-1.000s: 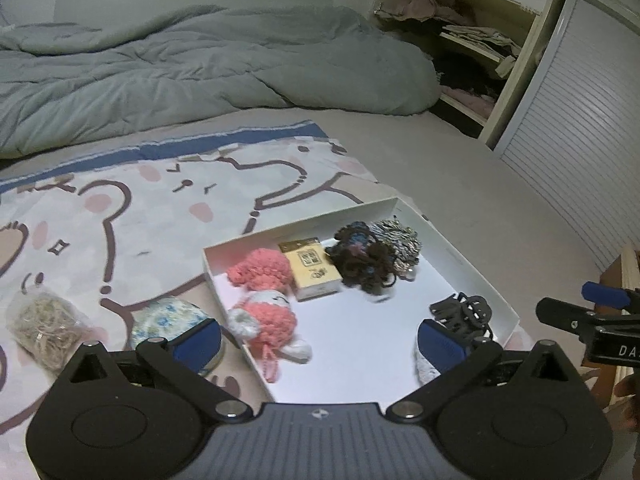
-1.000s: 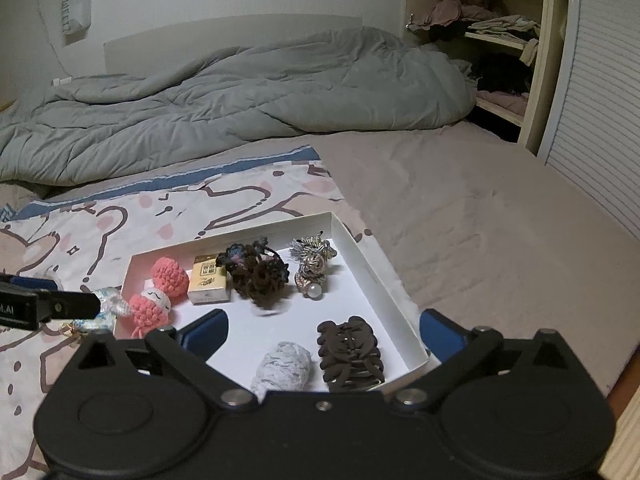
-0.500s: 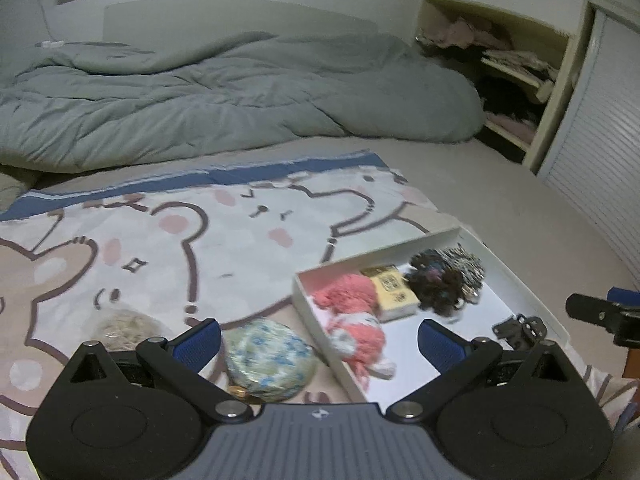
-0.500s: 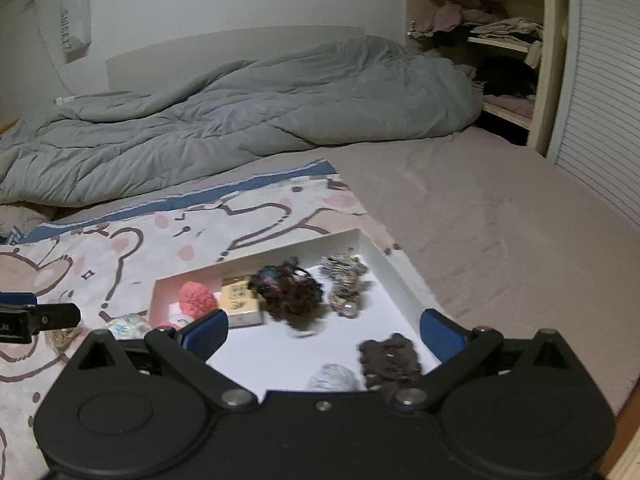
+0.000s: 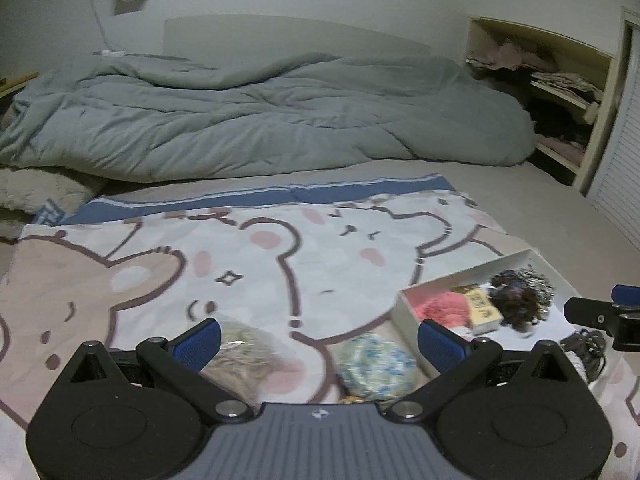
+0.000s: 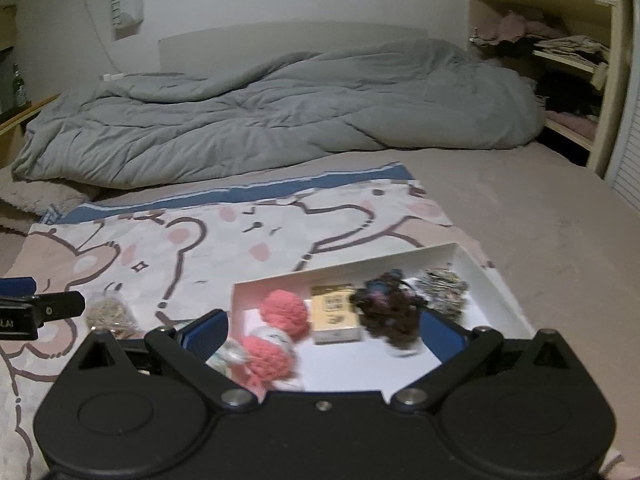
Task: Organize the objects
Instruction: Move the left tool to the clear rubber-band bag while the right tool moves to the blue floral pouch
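Observation:
A white tray (image 6: 506,304) lies on a bear-print blanket (image 5: 280,264) and holds a pink crochet doll (image 6: 280,328), a yellow box (image 6: 334,314), a dark scrunchie (image 6: 394,312) and a patterned hair tie (image 6: 444,290). It also shows at the right of the left wrist view (image 5: 404,312). My left gripper (image 5: 318,342) is open and empty above a floral round pouch (image 5: 374,370) and a bag of rubber bands (image 5: 244,350), both left of the tray. My right gripper (image 6: 324,334) is open and empty over the tray's near side.
A grey duvet (image 5: 260,120) is piled at the back of the bed. Shelves with clothes (image 6: 560,56) and a slatted door (image 5: 624,168) stand at the right. A dark hair claw (image 5: 586,346) lies in the tray near the right gripper's finger (image 5: 592,312).
Both grippers have pulled back and swung left. The left one moved off the tray to above the floral pouch and the rubber bands. The tray now sits lower in the right wrist view.

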Tool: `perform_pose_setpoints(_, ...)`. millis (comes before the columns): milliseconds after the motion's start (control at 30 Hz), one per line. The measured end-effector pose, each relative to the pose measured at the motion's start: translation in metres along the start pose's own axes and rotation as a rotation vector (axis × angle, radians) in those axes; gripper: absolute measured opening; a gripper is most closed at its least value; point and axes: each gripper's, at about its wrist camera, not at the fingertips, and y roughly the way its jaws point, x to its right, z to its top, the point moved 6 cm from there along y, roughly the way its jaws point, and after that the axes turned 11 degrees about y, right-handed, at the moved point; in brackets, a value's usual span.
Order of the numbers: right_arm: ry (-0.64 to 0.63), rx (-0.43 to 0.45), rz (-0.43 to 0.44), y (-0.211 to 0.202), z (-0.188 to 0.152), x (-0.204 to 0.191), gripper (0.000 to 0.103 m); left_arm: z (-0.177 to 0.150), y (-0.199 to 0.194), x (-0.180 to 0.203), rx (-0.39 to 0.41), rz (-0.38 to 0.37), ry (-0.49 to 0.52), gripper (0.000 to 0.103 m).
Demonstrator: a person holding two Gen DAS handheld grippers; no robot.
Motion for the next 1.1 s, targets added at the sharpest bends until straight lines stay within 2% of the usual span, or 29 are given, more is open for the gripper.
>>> perform_pose_setpoints(300,0.000,0.002,0.061,0.019,0.000,-0.042,0.103,-0.007,0.008,-0.048,-0.030,0.069,-0.067,0.103)
perform_pose_setpoints(533,-0.011,0.023,0.084,0.031,-0.005,-0.064,0.103,-0.015,0.021,-0.069,-0.065,0.071,-0.097,0.103)
perform_pose_setpoints(700,-0.122,0.043,0.087,0.038,-0.014,-0.084,0.103,-0.024,0.035,-0.074,-0.120,0.026,-0.142,0.103)
perform_pose_setpoints(767,-0.162,0.031,0.087,0.042,-0.018,-0.091,0.103,-0.026,0.040,-0.074,-0.134,-0.002,-0.183,0.101)
perform_pose_setpoints(867,-0.222,0.021,0.082,0.049,-0.024,-0.099,0.103,-0.031,0.050,-0.072,-0.175,-0.033,-0.218,0.091)
perform_pose_setpoints(900,-0.240,0.012,0.083,0.051,-0.027,-0.100,0.103,-0.033,0.054,-0.070,-0.193,-0.045,-0.217,0.085)
perform_pose_setpoints(1100,-0.334,-0.063,0.133,0.067,-0.043,-0.114,0.102,-0.048,0.074,-0.061,-0.285,-0.066,-0.187,0.074)
